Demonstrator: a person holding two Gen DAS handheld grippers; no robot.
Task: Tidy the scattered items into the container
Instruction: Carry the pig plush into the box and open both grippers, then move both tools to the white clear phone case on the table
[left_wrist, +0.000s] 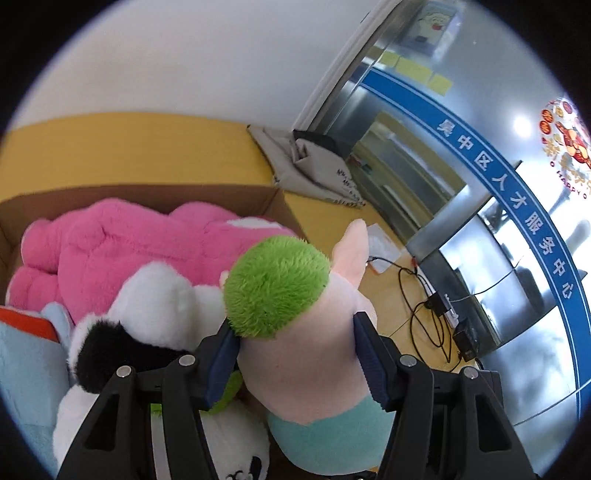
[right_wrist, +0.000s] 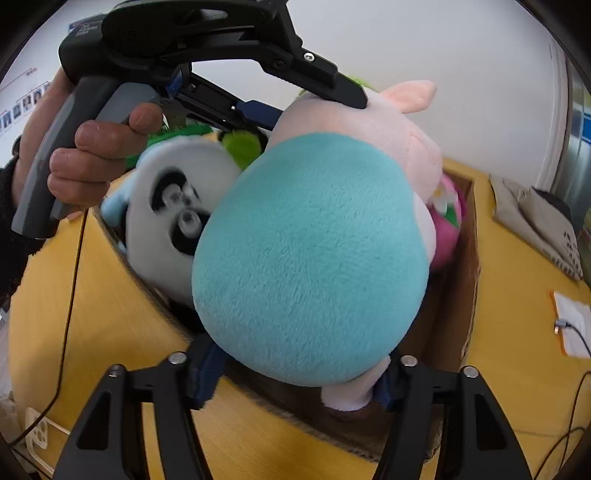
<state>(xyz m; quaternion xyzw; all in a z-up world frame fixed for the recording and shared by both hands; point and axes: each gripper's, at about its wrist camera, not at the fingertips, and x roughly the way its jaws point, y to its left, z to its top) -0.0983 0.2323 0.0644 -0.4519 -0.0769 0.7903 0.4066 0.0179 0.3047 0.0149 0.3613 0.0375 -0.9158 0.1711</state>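
left gripper (left_wrist: 297, 354) clamps the pig plush (left_wrist: 306, 332) over the box (left_wrist: 221, 199); right gripper (right_wrist: 295, 380) jaws wide around its teal bottom, contact unclear; panda (right_wrist: 177, 206) beside

**Pink-and-teal plush held over the cardboard box**

A large plush toy (right_wrist: 314, 258) with a teal body and pale pink head fills the middle of the view, above an open cardboard box (right_wrist: 469, 295) on a yellow surface (right_wrist: 110, 332). The right gripper (right_wrist: 295, 384) sits at the near edge, its blue-padded fingers either side of the toy's lower end; whether the pads press on it is unclear. Far left, a hand (right_wrist: 85, 158) holds the left gripper (right_wrist: 317, 88), whose fingers close on the toy's head. A panda plush (right_wrist: 177, 206) lies in the box to the left, a pink plush (right_wrist: 448, 225) to the right. A folded grey cloth (right_wrist: 535, 218) rests far right.
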